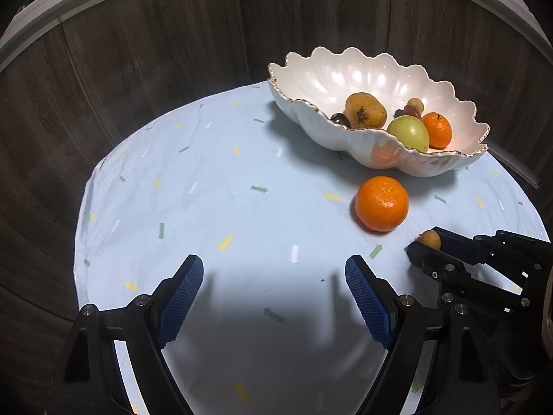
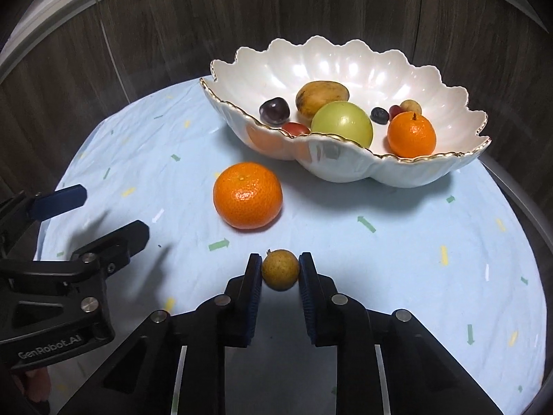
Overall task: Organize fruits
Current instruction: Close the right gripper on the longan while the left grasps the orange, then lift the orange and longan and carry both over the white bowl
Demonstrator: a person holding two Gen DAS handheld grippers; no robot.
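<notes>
Small brown fruit (image 2: 280,269): pinched in my right gripper (image 2: 280,271), on the worktop (image 2: 380,259).
Bowl (image 2: 345,166): straight ahead, beyond.
Left gripper (image 1: 273,287): fingers spread, empty.

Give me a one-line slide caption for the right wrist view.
Right gripper shut on a small tan fruit, beside a loose orange and the scalloped bowl.

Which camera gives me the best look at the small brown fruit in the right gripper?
The right wrist view: the small brown fruit sits centred between the right gripper pads, fully visible. The left wrist view shows only part of it at the far right, behind a finger.
</notes>
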